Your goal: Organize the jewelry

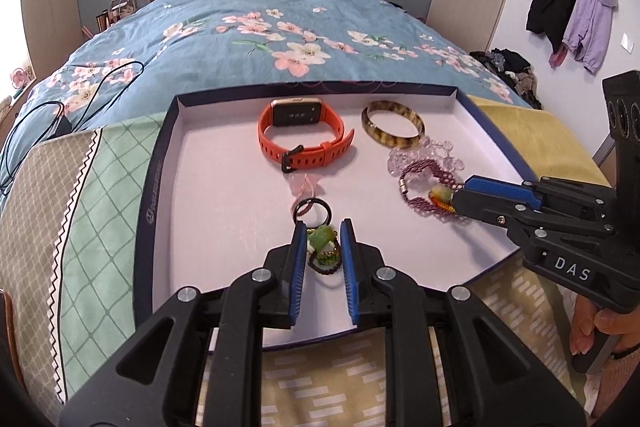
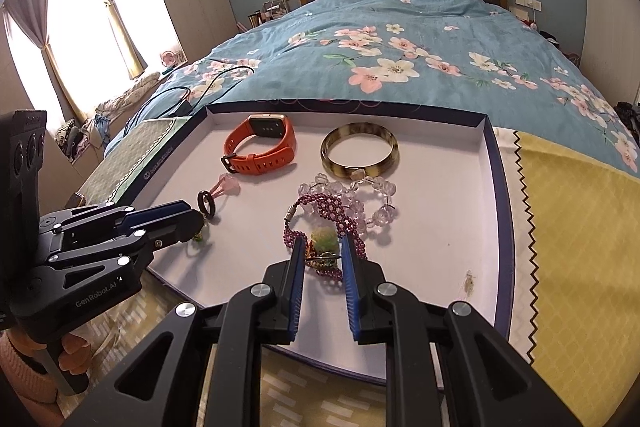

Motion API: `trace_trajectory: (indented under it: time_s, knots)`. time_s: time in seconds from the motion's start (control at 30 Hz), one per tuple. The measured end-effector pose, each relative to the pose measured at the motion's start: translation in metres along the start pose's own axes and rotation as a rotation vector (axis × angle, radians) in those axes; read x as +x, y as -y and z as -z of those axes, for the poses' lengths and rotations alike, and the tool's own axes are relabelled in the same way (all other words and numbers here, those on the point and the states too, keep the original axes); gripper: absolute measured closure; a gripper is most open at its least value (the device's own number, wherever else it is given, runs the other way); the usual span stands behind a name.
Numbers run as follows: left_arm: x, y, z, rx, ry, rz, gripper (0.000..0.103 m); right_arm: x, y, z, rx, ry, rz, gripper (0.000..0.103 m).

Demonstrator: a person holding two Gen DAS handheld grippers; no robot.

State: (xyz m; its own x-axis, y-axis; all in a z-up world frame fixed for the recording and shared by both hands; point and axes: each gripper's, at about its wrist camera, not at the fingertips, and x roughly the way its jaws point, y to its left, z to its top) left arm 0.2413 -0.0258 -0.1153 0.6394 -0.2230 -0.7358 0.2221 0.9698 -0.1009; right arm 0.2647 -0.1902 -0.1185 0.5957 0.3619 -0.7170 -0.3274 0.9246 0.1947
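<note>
Centre frame, a shallow white-lined tray (image 1: 192,163) holds one orange smartwatch (image 1: 298,135), one tortoiseshell bangle (image 1: 392,125), one clear-bead bracelet (image 2: 360,195). The left gripper (image 1: 323,247) clasps a green-stone charm (image 1: 322,241); the right gripper (image 2: 322,253) clasps a purple beaded bracelet (image 2: 324,215).

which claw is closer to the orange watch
Left. The left claw sits in front of the orange watch, around a green charm, with a black ring between. The right claw is farther off, at the purple bead bracelet.
</note>
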Motion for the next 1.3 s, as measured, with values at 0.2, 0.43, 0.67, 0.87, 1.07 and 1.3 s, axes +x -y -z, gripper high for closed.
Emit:
trace_trajectory:
  time_s: [0.2, 0.43, 0.67, 0.87, 1.07, 1.3]
  knots:
    - [-0.007, -0.001, 0.001, -0.005, 0.029, -0.017, 0.074, -0.007, 0.002, 0.0, 0.018, 0.024, 0.007, 0.076]
    - [-0.043, -0.001, 0.007, -0.009, 0.12, -0.064, 0.037, -0.044, -0.003, 0.006, 0.02, 0.143, 0.017, 0.045]
    - [-0.11, 0.005, 0.025, 0.01, 0.333, -0.146, 0.005, -0.092, -0.019, 0.019, -0.003, 0.301, 0.088, 0.02]
    - [-0.156, 0.009, 0.042, -0.006, 0.438, -0.171, 0.005, -0.121, -0.032, 0.037, 0.001, 0.407, 0.184, 0.007]
    - [-0.181, 0.011, 0.058, -0.026, 0.481, -0.182, 0.005, -0.134, -0.04, 0.049, -0.016, 0.459, 0.217, 0.007]
    - [-0.198, 0.016, 0.065, -0.034, 0.515, -0.181, 0.005, -0.148, -0.053, 0.056, -0.035, 0.503, 0.206, 0.007]
